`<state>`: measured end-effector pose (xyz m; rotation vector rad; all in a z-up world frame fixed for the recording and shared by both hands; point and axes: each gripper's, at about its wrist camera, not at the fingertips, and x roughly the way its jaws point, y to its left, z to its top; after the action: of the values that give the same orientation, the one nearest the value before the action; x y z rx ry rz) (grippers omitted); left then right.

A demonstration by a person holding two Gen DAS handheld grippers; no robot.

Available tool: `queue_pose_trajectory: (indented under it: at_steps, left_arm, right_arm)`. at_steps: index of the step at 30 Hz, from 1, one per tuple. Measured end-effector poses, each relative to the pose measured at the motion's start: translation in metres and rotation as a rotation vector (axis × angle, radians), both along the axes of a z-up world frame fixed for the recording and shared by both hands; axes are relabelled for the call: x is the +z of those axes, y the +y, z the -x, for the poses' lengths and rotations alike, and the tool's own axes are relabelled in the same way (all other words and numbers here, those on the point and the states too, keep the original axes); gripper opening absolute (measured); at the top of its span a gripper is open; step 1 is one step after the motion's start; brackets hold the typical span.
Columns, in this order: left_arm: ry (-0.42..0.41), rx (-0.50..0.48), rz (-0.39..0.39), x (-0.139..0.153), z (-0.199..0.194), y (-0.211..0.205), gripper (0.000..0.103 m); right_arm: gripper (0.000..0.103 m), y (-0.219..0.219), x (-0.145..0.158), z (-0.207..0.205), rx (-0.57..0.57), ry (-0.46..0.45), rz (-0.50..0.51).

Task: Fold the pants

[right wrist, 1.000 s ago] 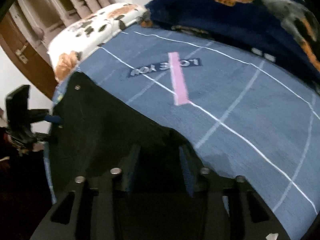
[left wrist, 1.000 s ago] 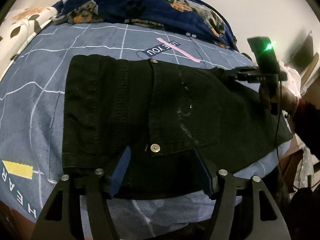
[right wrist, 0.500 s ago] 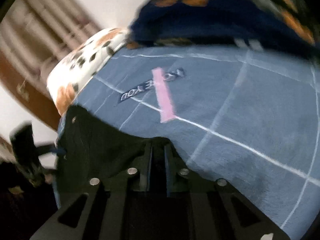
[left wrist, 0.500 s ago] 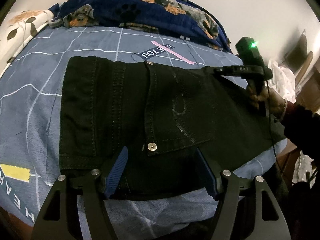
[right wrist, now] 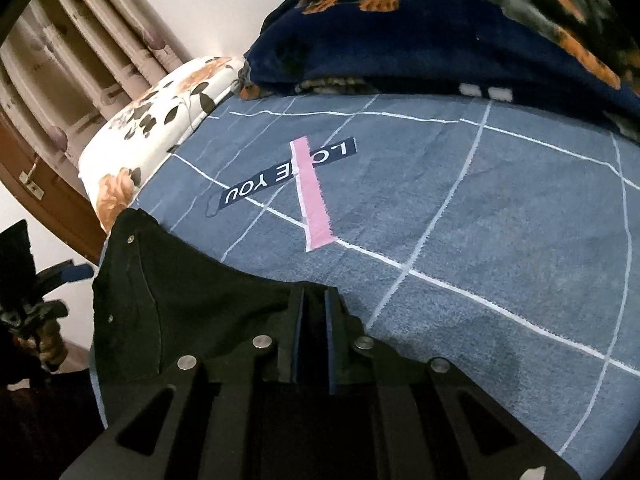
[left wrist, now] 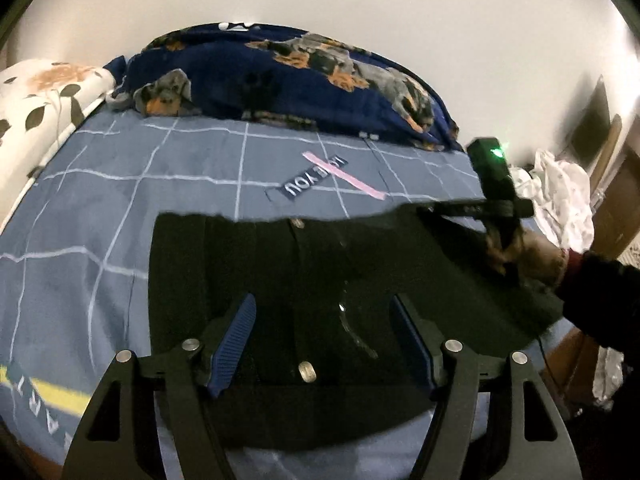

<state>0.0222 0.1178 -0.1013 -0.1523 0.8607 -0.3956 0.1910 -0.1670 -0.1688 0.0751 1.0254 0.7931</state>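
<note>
Black pants (left wrist: 280, 280) lie flat on the blue checked bedspread (left wrist: 100, 208). My left gripper (left wrist: 324, 336) is open, its blue-padded jaws wide apart over the waist end near a metal button (left wrist: 307, 371). My right gripper (right wrist: 310, 304) is shut on the far edge of the pants (right wrist: 180, 304) and holds that edge a little off the bed. It shows in the left wrist view (left wrist: 500, 208) at the right, in a hand.
A dark blue dog-print blanket (left wrist: 288, 76) is bunched along the wall. A floral pillow (left wrist: 36, 108) lies at the left. "LOVE YOU" lettering with a pink stripe (right wrist: 312, 196) marks the bedspread beyond the pants. White clothes (left wrist: 560, 196) are piled off the right side.
My right gripper closed on the far edge of the pants and lifted it slightly. My left gripper moved forward over the pants, still open.
</note>
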Motion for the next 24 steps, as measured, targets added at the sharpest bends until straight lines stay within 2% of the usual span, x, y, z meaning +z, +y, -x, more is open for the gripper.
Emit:
queue_pose_trajectory:
  at_steps: [2,3,4,6,8,10,16,17,18,19,21,24]
  left_arm:
    - [0.005,0.059,-0.030,-0.011,-0.013,0.008,0.070]
    - [0.045,0.097,-0.031,-0.021,-0.022,0.014,0.070]
    - [0.092,0.118,0.015,-0.032,-0.027,0.022,0.070]
    - [0.132,0.158,0.054,-0.043,-0.032,0.031,0.059]
    - [0.118,0.150,-0.009,-0.045,-0.030,0.024,0.058]
    - [0.113,0.149,-0.041,-0.048,-0.029,0.020,0.058]
    - [0.136,0.146,-0.048,-0.048,-0.034,0.020,0.058]
    - [0.131,0.147,-0.053,-0.048,-0.033,0.019,0.058]
    - [0.125,0.146,-0.067,-0.048,-0.032,0.017,0.058]
    - [0.121,0.143,-0.083,-0.048,-0.033,0.015,0.058]
    - [0.118,0.141,-0.100,-0.048,-0.033,0.013,0.058]
    - [0.123,0.143,-0.097,-0.048,-0.033,0.013,0.058]
  right_arm:
    - [0.005,0.001,0.000,0.001,-0.003,-0.007,0.004]
    - [0.005,0.001,0.001,0.002,-0.005,-0.016,0.011]
    - [0.005,0.002,0.001,0.002,-0.006,-0.020,0.014]
    - [0.005,0.004,0.001,0.004,-0.010,-0.029,0.021]
    - [0.005,0.004,0.001,0.005,-0.013,-0.037,0.026]
    - [0.005,0.004,0.001,0.005,-0.018,-0.038,0.026]
    - [0.008,0.005,0.002,0.004,-0.015,-0.044,0.031]
    - [0.011,0.002,0.003,0.003,-0.020,-0.036,0.019]
    - [0.037,-0.001,0.004,0.002,-0.040,-0.037,0.017]
    - [0.054,-0.008,0.010,0.004,-0.097,-0.057,0.033]
    - [0.054,-0.025,0.027,0.015,-0.176,-0.096,-0.020]
    - [0.054,-0.080,0.062,0.062,-0.321,-0.146,-0.198]
